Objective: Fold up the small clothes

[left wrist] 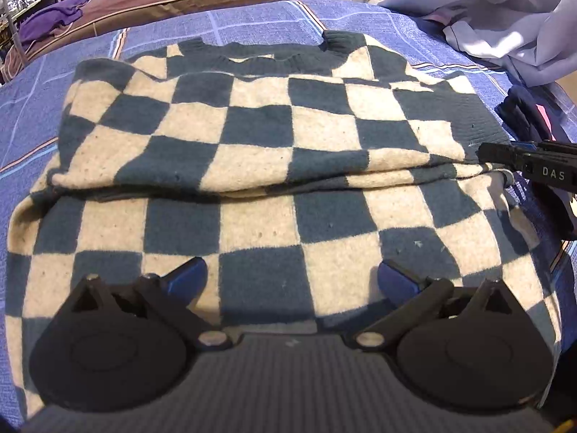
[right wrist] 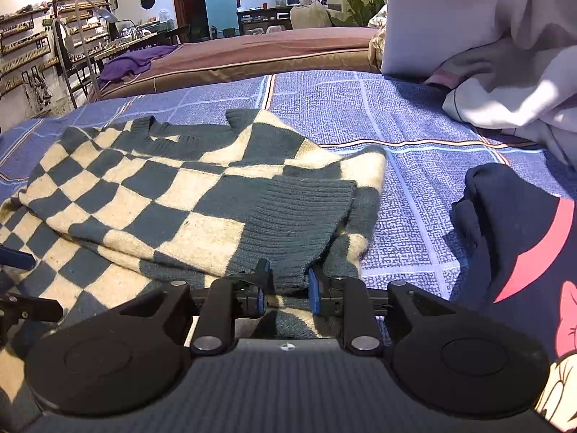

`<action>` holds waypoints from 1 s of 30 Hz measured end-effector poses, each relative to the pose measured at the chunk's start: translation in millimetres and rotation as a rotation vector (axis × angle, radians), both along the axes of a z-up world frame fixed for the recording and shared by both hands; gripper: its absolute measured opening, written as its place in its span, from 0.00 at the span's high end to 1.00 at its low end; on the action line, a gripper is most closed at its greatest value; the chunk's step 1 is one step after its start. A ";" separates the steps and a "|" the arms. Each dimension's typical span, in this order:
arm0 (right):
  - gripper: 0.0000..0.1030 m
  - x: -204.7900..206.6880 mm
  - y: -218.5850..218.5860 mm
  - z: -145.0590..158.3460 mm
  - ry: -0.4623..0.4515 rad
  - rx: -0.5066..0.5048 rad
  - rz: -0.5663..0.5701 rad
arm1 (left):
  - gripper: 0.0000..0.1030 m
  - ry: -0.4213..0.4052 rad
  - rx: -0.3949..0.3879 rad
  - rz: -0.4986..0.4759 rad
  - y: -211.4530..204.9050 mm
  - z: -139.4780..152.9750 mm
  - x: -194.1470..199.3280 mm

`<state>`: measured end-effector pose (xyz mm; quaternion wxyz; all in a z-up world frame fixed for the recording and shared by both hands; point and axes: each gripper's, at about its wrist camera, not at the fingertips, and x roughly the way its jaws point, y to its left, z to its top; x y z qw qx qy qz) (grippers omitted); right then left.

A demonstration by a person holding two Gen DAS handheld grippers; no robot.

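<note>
In the left wrist view, we see our left gripper at the bottom of the frame, jaws spread wide, with nothing between its blue fingertips. It hovers over the checkered sweater, a knit in dark teal and cream squares that fills the centre of the frame. The sweater lies on a blue patterned bedspread, with one layer folded over another so that a fold edge runs across the middle of the picture. Its ribbed collar sits at the upper centre. At the right edge, our right gripper reaches in, its tip at the sweater's right edge. A pale lilac cloth is heaped in the upper right, and a purple garment lies on a brown mattress in the upper left.

In the right wrist view, our right gripper sits at the lower centre, jaws set narrow. The sweater's dark ribbed cuff lies between the blue pads; whether they press on it we cannot tell. The sweater spreads across the left and centre of the frame on the bedspread. A navy garment with a pink cartoon print lies at the right edge, apart from the sweater.
</note>
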<state>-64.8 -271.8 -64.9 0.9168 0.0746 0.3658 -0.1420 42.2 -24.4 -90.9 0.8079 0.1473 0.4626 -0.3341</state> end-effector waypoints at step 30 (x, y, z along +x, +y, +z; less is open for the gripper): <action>0.01 35.4 28.4 15.5 0.021 -0.099 0.192 | 0.25 -0.211 0.052 0.295 22.0 -3.0 205.6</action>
